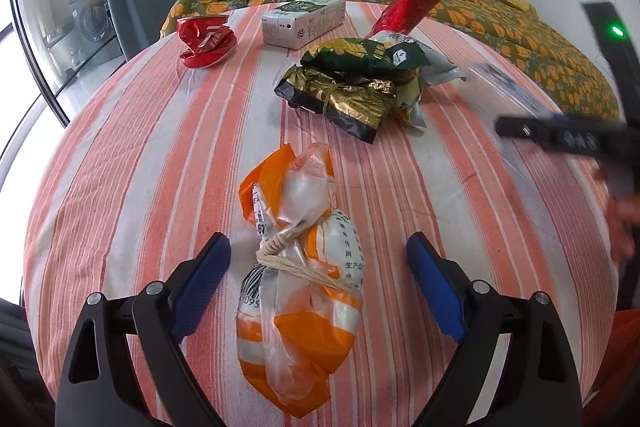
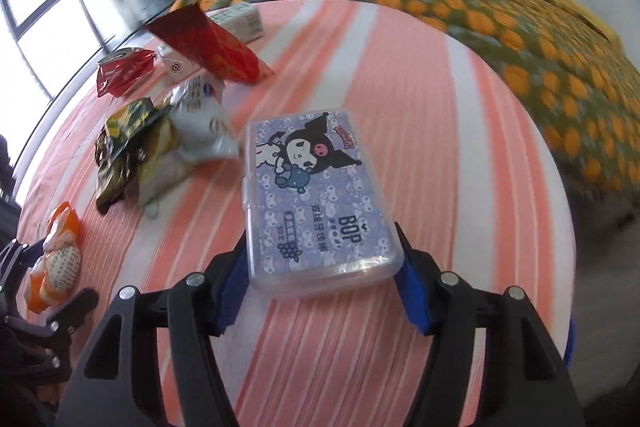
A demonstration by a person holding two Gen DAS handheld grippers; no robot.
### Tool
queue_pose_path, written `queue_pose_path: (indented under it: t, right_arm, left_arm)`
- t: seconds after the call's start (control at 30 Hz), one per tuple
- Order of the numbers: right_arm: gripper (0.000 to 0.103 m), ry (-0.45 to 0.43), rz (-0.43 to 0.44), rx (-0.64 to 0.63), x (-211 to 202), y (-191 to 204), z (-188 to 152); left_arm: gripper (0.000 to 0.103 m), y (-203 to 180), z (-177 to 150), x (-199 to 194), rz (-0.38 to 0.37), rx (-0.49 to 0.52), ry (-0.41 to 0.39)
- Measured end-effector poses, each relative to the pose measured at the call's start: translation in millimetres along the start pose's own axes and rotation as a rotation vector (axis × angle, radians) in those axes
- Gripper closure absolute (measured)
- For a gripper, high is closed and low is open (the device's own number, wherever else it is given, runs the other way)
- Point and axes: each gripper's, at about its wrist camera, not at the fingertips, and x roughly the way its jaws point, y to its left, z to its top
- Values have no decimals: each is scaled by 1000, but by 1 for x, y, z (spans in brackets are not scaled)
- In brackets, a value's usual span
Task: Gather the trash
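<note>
Striped tablecloth point(image 2: 400, 107); right gripper point(image 2: 320, 263) apparently clamping case point(image 2: 316, 195).

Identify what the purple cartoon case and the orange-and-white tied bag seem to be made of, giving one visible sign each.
Purple cartoon case: likely hard clear plastic, glossy; its see-through rounded rim catches light, and it keeps its shape between the right tongs.
Orange-and-white tied bag: thin translucent plastic film, crinkled and shiny, cinched with pale string.
</note>
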Motion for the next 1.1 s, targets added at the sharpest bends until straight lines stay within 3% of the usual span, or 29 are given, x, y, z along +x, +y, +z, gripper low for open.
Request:
queue_pose_path:
  t: [0.17, 0.23, 0.3, 0.43, 1.1]
  right_arm:
    - [36, -81, -91, -73, -6, 48, -26]
    - [12, -74, -65, -41, -3, 51, -21]
    - [5, -35, -43, -40, 10, 54, -15]
    - [4, -33, -42, -43, 19, 54, -2]
    - [4, -31, -42, -44, 20, 54, 0]
  left_arm:
    - [14, -1, 0, 0, 4, 1, 0]
    - [14, -1, 0, 0, 3, 2, 0]
    - [14, 0, 0, 1, 3, 1, 0]
    - [14, 0, 0, 0, 3, 1, 0]
    - [13, 0, 0, 1, 2, 0, 1]
